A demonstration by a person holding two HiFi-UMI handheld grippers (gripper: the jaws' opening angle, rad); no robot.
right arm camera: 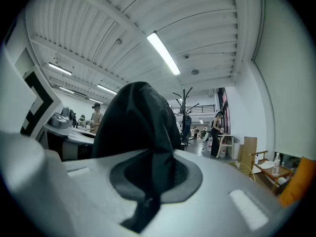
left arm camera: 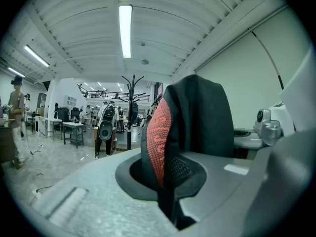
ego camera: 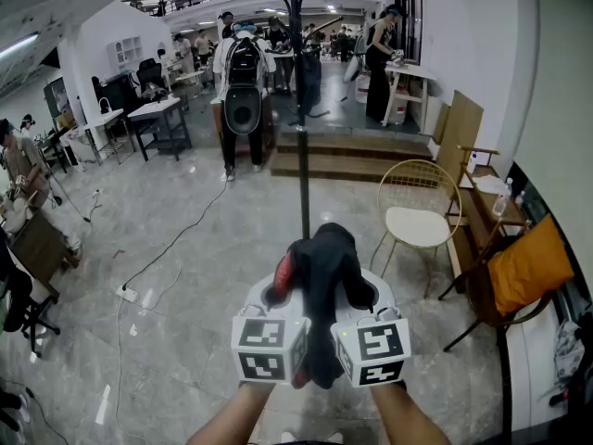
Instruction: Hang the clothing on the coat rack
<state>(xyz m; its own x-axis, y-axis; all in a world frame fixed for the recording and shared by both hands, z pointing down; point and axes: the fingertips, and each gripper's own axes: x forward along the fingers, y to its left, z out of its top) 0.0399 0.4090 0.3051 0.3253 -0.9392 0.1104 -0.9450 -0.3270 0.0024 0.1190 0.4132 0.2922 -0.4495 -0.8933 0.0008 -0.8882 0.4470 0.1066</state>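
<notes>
A black garment with a red lining is bunched between my two grippers, held side by side low in the head view. My left gripper is shut on its left part; the red mesh rises from the closed jaws in the left gripper view. My right gripper is shut on the right part, whose black cloth stands up from its jaws. The black coat rack stands straight ahead on the floor, a dark garment hanging on it. Both grippers are well short of the pole.
A round white chair stands to the right of the rack, an orange cushion on a dark chair beyond it. A person with a black backpack stands behind the rack on the left. Wooden steps, a floor cable and desks surround it.
</notes>
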